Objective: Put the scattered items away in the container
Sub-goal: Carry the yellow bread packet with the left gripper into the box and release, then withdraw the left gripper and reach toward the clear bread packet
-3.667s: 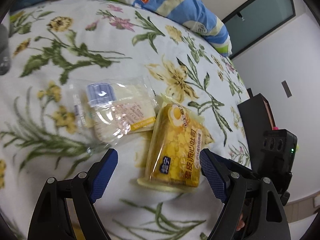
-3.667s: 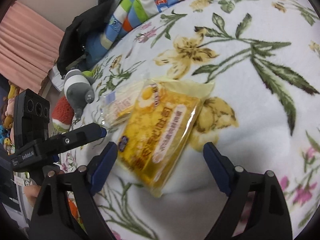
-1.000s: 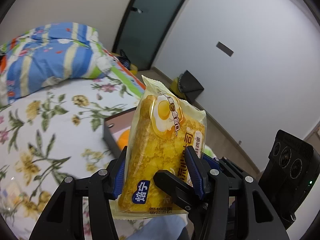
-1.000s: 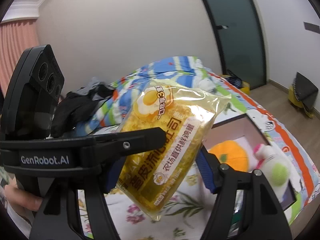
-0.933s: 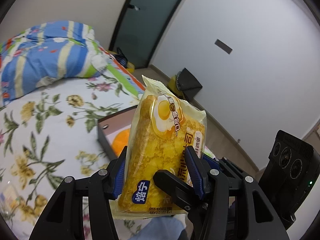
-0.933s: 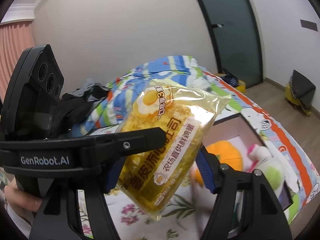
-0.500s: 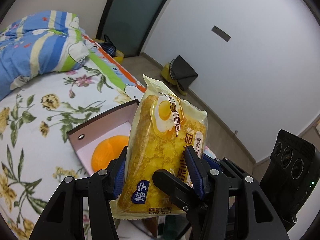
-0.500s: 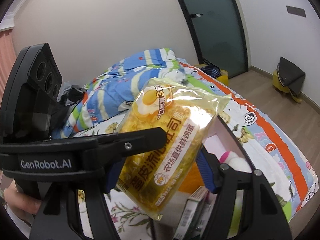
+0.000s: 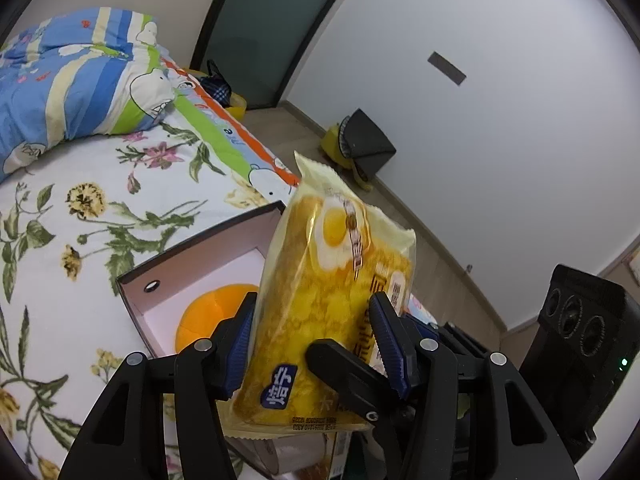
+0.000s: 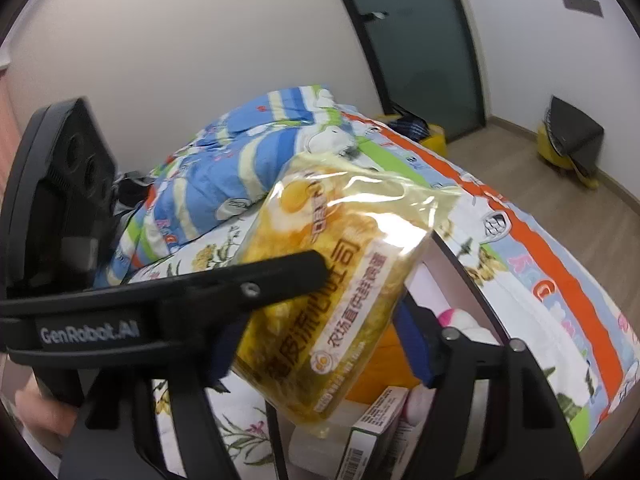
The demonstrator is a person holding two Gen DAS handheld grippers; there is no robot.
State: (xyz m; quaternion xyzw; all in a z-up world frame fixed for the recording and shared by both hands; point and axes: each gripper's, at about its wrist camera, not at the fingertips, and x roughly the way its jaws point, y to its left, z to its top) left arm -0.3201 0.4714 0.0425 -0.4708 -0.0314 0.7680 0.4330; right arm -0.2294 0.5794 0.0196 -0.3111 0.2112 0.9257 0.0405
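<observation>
Left wrist: floral bedspread [image 9: 100, 208], white wall [image 9: 480, 120], glass door [image 9: 264, 24]

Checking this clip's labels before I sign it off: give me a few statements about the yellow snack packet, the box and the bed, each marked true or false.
1. The yellow snack packet is lying flat on the bedspread. False: it is held up in the air between the left gripper's pads, above the box.
2. The open box already holds an orange plush item. True.
3. The box sits on the wooden floor. False: it rests on the floral bedspread.
4. A striped blue quilt is bunched at the far end of the bed. True.
5. The packet shows a fried-egg picture. True.
</observation>
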